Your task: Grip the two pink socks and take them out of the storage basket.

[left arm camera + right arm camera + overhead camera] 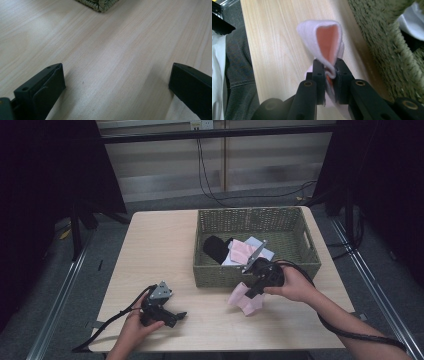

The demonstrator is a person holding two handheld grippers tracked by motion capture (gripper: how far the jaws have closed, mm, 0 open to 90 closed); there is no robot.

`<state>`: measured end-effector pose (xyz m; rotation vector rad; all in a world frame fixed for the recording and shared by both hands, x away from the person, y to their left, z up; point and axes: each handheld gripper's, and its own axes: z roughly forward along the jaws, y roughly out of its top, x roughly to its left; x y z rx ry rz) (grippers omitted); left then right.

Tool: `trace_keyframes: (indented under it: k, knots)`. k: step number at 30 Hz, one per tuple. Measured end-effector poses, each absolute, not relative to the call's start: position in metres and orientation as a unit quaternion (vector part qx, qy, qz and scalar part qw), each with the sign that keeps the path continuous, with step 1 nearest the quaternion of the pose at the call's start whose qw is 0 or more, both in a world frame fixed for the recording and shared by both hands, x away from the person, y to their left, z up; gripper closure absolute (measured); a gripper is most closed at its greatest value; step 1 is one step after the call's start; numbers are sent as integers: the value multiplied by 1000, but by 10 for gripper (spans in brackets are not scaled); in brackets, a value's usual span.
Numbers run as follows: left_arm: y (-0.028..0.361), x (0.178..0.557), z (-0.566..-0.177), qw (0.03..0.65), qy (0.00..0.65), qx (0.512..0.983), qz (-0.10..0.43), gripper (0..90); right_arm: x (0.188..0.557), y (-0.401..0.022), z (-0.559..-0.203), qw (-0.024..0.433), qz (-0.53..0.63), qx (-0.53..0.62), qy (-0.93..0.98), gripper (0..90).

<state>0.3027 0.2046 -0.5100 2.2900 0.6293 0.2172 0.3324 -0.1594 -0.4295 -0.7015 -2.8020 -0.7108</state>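
Observation:
My right gripper (249, 294) is shut on a pale pink cloth (244, 302) just in front of the woven basket (220, 276), and the cloth's lower end rests on the table. In the right gripper view the two jaws pinch a fold of the pink cloth (329, 40), which stands up as a loop above the gripper (330, 68). My left gripper (176, 317) lies low at the table's front left, held by a hand. Its jaws stand wide apart in the left gripper view (117, 80), with bare wood between them.
The green woven basket (387, 50) stands at the table's right middle and holds a black cloth (216, 249), a pink cloth (243, 251) and a light one (261, 245). Its corner (98, 3) lies ahead of the left gripper. Cables trail off the front edge.

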Motion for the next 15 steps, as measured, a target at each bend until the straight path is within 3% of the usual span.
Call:
trace_keyframes:
  k: [15]
  knots:
    - [205,303,-510,369,245,892,85,0,330,-159,-441,84,-234,-233,-940,750]
